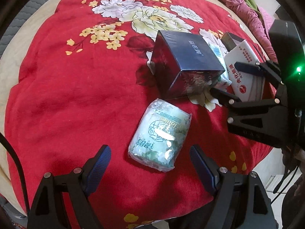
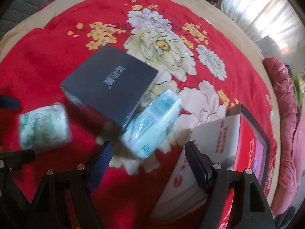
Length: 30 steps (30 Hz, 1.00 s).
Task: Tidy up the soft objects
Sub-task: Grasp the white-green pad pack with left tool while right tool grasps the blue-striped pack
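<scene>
Beneath my left gripper (image 1: 150, 164), on a red floral quilt (image 1: 76, 95), lies a green tissue pack (image 1: 160, 135) in clear wrap. My blue-padded fingers (image 1: 99, 164) stand wide apart with nothing between them, and the pack sits at twelve o'clock from the fingertips, just beyond them and untouched.

Past that pack, still toward twelve o'clock, a dark blue box (image 1: 186, 63) rests on the quilt, tilted, with silver lettering on its top face. At about two o'clock from the pack my right gripper (image 1: 228, 78) reaches in from the edge of the left wrist view, its fingers also spread and empty. Behind it lies a white carton (image 1: 246, 57) printed in red.

From my right wrist view, which is blurred, the right gripper (image 2: 148, 158) hangs with its fingers parted over a blue tissue pack (image 2: 152, 126), which lies at twelve o'clock from the tips and leans against the dark blue box (image 2: 110, 84). The white carton (image 2: 215, 141) sits at two o'clock, beside the right finger. The green tissue pack (image 2: 43, 126) shows at ten o'clock, apart from the box.

Farthest off, at the quilt's far right edge, pink padded bedding (image 2: 286, 114) is heaped.
</scene>
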Motion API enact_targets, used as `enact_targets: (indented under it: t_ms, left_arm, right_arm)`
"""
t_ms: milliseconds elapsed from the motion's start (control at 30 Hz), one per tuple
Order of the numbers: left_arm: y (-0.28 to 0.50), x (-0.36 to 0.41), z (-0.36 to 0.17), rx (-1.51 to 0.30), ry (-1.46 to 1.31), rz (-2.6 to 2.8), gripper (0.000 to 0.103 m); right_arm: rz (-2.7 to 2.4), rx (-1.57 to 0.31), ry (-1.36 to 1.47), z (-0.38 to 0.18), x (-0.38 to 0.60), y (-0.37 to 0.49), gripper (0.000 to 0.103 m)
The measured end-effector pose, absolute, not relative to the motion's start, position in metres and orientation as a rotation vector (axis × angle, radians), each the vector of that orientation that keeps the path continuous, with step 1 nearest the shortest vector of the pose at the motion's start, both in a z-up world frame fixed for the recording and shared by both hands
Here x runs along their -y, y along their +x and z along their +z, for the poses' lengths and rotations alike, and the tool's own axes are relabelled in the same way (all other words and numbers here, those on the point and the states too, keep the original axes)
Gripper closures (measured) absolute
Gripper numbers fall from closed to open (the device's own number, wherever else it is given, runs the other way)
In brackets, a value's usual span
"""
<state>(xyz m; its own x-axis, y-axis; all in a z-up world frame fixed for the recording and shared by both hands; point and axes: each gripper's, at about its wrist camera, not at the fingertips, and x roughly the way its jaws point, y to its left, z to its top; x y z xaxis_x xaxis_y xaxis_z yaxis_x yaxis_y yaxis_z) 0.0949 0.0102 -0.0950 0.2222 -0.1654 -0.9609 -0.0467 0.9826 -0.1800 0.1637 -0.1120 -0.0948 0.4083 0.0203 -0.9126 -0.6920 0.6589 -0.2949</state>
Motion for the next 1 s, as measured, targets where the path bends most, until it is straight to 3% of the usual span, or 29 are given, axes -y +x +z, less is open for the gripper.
enact_targets:
  t_ms: [233, 333, 400, 533, 667, 1000]
  left_arm:
    - [0.099, -0.011, -0.099, -1.347, -0.192, -0.090, 0.019]
    - [0.101, -0.012, -0.103, -1.352, -0.194, -0.089, 0.019]
    - [0.102, -0.011, -0.106, -1.361, -0.193, -0.093, 0.019]
    - [0.104, -0.008, -0.108, -1.366, -0.188, -0.109, 0.019]
    - [0.108, -0.004, -0.111, -1.377, -0.188, -0.117, 0.019]
    - [0.116, 0.001, -0.126, -1.396, -0.170, -0.105, 0.019]
  right_arm:
    - [0.485, -1.078, -0.786, -0.102, 0.106, 0.168, 0.025]
    - [0.487, -1.075, -0.813, -0.106, 0.103, 0.166, 0.029]
    - [0.474, -1.060, -0.836, -0.106, 0.103, 0.165, 0.038]
    - [0.475, -1.056, -0.791, -0.101, 0.106, 0.171, 0.067]
    - [0.502, -1.051, -0.717, -0.094, 0.111, 0.172, 0.076]
    - [0.567, -1.083, -0.435, -0.050, 0.147, 0.152, 0.077]
